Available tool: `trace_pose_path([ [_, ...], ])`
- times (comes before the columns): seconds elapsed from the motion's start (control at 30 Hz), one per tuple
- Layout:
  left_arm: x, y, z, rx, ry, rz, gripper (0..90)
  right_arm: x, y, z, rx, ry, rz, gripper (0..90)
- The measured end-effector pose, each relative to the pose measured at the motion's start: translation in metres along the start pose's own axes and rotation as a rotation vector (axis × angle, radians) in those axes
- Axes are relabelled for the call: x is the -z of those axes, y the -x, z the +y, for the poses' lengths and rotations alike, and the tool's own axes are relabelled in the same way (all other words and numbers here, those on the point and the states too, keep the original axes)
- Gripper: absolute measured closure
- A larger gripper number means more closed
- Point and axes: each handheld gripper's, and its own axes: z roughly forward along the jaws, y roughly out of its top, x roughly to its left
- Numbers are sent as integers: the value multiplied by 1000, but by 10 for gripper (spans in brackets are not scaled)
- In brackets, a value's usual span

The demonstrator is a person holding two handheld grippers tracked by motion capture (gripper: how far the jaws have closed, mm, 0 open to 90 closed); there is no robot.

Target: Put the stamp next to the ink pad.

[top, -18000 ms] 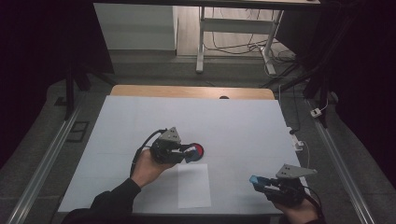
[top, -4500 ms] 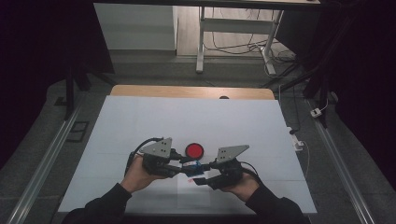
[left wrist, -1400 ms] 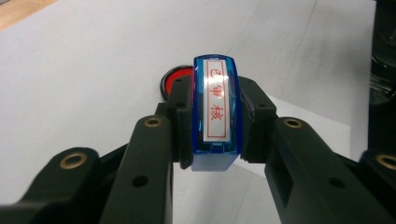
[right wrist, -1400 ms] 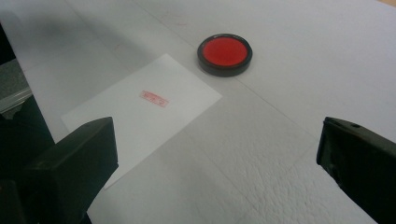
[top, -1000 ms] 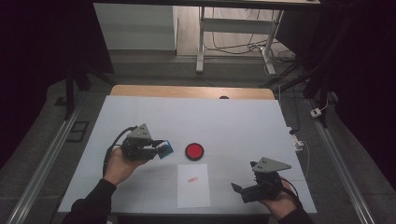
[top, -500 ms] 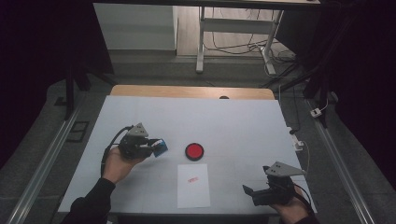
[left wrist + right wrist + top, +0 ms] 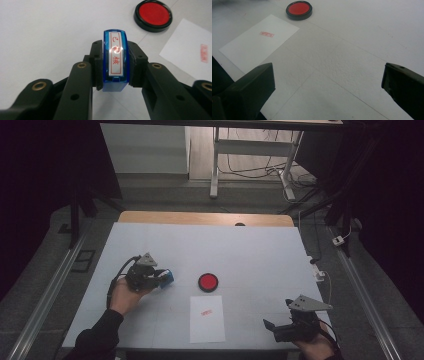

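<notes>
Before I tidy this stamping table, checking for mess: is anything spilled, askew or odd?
Nothing stands out. The round red ink pad sits uncovered but clean beside the white paper sheet, which lies fairly square and bears one neat red imprint. The blue plastic stamp is in the left claw.

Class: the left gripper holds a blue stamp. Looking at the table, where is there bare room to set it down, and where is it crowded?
The stamp could go on the bare table anywhere beyond the ink pad, or in the wide patch between the paper and the right gripper. Only the middle front is crowded, where ink pad and paper lie close together.
</notes>
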Motion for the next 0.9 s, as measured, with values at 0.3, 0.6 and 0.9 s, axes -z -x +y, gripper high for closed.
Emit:
trace_pose_path([
  [0.3, -6, -6, -7, 1, -22, 20, 690, -1, 0, 0, 5, -2, 4, 0],
  [0.6, -10, -10, -10, 30, -33, 9, 647, -1, 0, 0, 8, -4, 10, 0],
  [0.9, 0, -11, -7, 75, -2, -9, 466, -1, -1, 0, 4, -3, 7, 0],
])
